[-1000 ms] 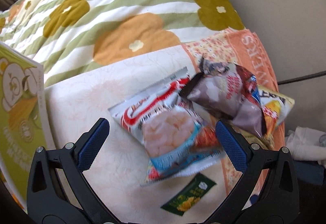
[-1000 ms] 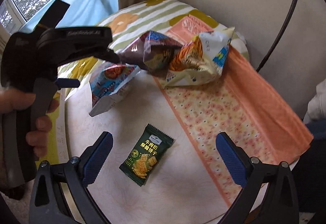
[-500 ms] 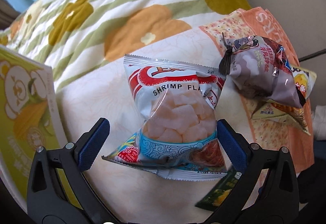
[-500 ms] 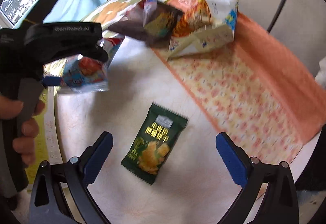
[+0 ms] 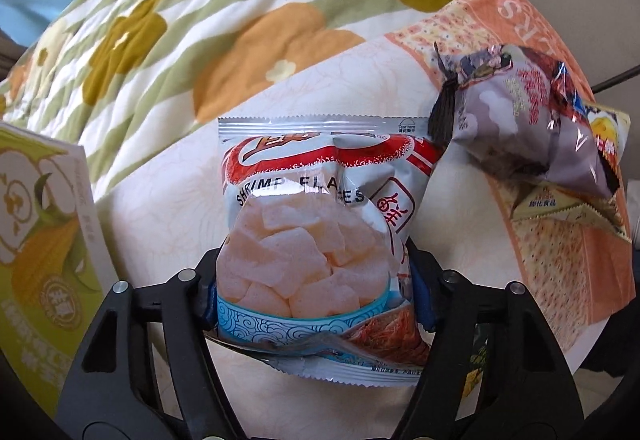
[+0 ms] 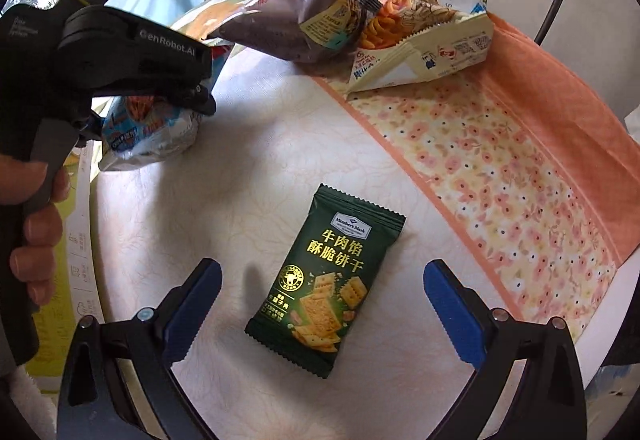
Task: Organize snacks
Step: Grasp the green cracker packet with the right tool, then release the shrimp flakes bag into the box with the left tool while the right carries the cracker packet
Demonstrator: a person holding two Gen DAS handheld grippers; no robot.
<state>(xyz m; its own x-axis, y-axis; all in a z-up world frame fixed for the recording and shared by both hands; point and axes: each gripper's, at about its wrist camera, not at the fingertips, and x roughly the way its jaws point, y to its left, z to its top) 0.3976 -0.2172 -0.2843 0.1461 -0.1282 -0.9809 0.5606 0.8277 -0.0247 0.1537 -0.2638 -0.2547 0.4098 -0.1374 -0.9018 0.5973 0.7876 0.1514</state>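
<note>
The left tongs (image 5: 316, 292) are closed on the lower half of the shrimp flakes bag (image 5: 320, 224); both blue pads press into its sides and the bag stands upright between the black arms, its sealed top edge pointing away from the camera. In the right wrist view the left tongs (image 6: 188, 96) reach in from the left, roughly level, with the person's left hand (image 6: 36, 224) wrapped around the grip and the bag bulging under the tip. Whether the bag rests on the table (image 6: 256, 160) cannot be told.

The right tongs (image 6: 322, 306) are spread wide and hold nothing. They point down at the table, and the green cracker packet (image 6: 324, 280) lies flat between the two blue pads, apart from both.

At the far side of the table, the purple snack bag (image 6: 292, 24) leans against the cream snack bag (image 6: 424, 36), which lies on the orange floral cloth (image 6: 500, 168). A yellow-green box (image 5: 44, 260) stands at the left edge. A floral striped quilt (image 5: 192, 24) lies beyond the table.
</note>
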